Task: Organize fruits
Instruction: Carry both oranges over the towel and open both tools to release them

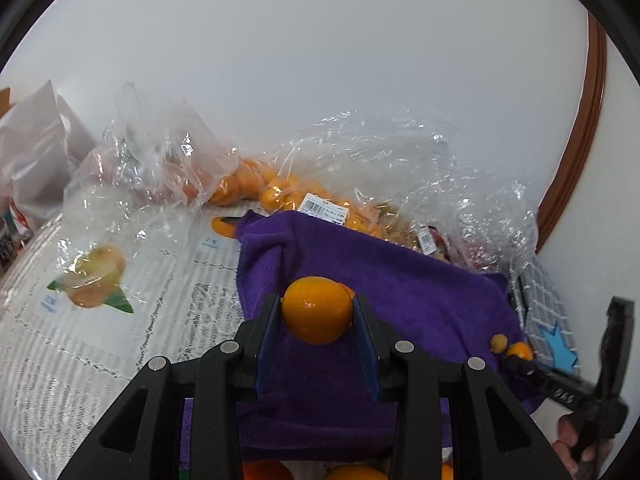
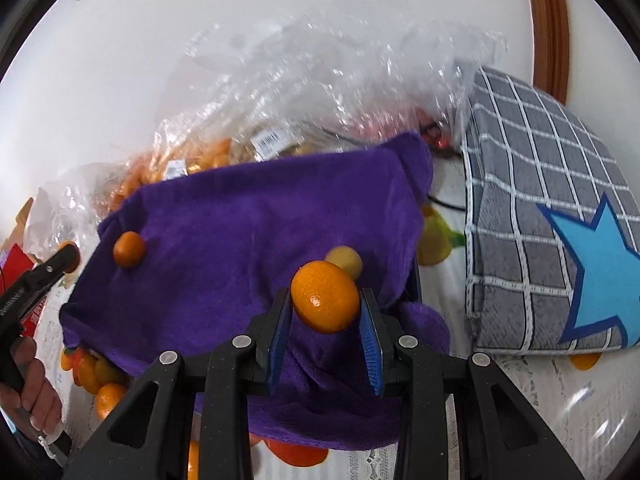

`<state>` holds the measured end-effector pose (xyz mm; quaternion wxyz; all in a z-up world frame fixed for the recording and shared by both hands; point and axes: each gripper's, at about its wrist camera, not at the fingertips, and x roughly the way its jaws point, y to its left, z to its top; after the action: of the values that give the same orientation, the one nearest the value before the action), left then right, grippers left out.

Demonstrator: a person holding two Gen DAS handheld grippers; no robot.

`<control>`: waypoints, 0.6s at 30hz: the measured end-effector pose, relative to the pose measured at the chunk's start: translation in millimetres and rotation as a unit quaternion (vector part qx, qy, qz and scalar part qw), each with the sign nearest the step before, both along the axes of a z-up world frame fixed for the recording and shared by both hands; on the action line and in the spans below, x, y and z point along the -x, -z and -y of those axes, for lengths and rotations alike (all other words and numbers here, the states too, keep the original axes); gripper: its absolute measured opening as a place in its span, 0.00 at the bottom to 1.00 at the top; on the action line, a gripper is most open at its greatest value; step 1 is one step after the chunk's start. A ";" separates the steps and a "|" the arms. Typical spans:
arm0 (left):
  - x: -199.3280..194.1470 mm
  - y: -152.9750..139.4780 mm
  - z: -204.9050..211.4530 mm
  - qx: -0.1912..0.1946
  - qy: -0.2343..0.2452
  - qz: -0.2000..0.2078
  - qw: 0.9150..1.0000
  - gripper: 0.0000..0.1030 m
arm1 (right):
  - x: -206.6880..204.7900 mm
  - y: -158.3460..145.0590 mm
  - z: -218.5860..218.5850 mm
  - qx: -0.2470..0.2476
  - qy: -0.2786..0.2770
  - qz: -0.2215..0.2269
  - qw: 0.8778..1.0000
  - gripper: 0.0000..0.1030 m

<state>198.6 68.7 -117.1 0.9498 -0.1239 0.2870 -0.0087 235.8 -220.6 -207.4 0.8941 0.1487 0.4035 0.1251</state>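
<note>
My left gripper point(image 1: 317, 304) is shut on a small orange fruit point(image 1: 316, 320), held just above a purple towel point(image 1: 420, 280). The rim of a second orange fruit point(image 1: 347, 290) peeks out behind it. My right gripper point(image 2: 326, 296) is shut on another small orange fruit point(image 2: 324, 304) over the same purple towel point(image 2: 240, 220). A yellowish fruit point(image 2: 346, 260) lies on the towel right behind that one. One more orange fruit point(image 2: 129, 249) rests on the towel's left part. The left gripper's finger point(image 2: 48, 272) shows at the left edge, held by a hand point(image 2: 36, 384).
Crumpled clear plastic bags point(image 1: 280, 184) with several small oranges lie behind the towel along the white wall. A grey checked cushion with a blue star point(image 2: 540, 200) stands to the right. More oranges point(image 2: 100, 376) lie by the towel's near left edge on a lace tablecloth point(image 1: 80, 360).
</note>
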 end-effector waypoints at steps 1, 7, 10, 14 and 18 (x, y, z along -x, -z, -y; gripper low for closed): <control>-1.1 1.0 0.2 0.007 0.004 0.000 1.000 0.33 | -0.6 1.8 -0.8 0.002 0.000 -0.002 1.000 0.33; -9.6 12.6 10.1 -0.005 0.009 -0.014 1.000 0.33 | -0.2 6.0 -10.0 0.032 -0.008 -0.004 0.999 0.33; -13.2 16.6 18.7 -0.020 0.015 -0.022 0.999 0.33 | 0.7 6.9 -13.5 0.040 -0.008 -0.006 0.999 0.33; -12.2 19.3 31.0 -0.055 0.018 -0.021 0.998 0.34 | 1.1 8.0 -17.8 0.051 -0.006 -0.007 0.999 0.33; -14.1 20.0 34.2 -0.059 0.022 -0.028 0.998 0.34 | 2.7 7.7 -20.0 0.057 -0.008 -0.005 0.998 0.34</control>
<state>212.7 34.5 -137.1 0.9466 -0.0613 0.3163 -0.0092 233.1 -200.6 -215.1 0.8980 0.0953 0.4157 0.1082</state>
